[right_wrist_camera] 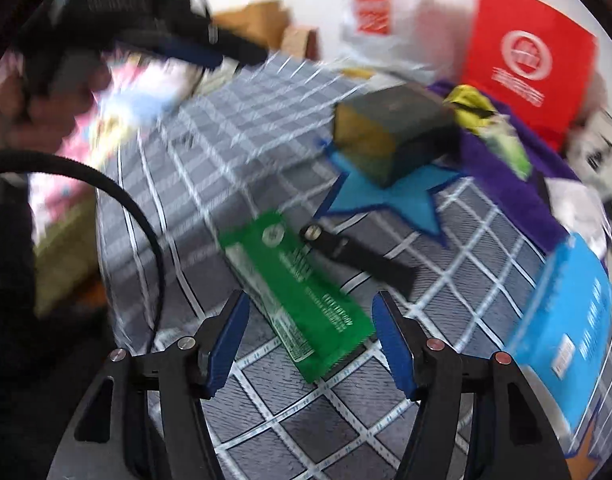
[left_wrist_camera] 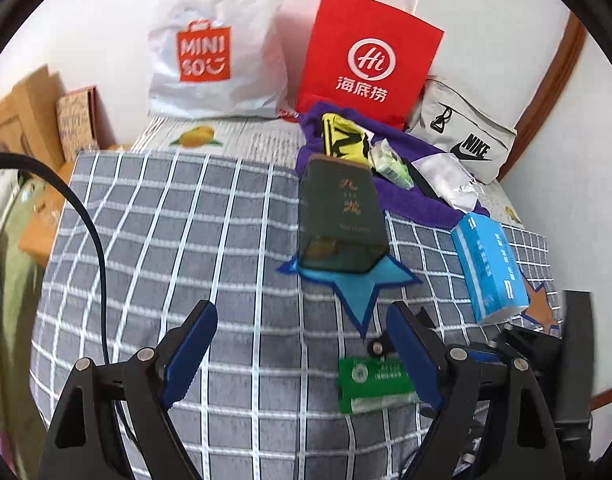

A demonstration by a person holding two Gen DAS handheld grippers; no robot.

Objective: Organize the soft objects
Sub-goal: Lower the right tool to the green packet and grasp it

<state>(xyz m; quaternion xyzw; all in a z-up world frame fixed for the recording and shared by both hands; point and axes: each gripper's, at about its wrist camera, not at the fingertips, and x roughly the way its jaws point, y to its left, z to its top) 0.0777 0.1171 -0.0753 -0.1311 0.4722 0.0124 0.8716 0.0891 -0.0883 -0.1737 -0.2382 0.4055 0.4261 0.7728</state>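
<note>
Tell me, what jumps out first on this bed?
The bright red paper bag stands at the back against the wall, beside a white Miniso bag. In the middle, a dark green box sits on a blue star patch. Nearer, a green packet lies before the open right gripper.

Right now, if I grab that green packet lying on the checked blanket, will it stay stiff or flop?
The green packet looks flat and thin with film wrapping, so it will probably sag at both ends. Its glossy surface may slip between the right gripper fingers. It seems light.
</note>
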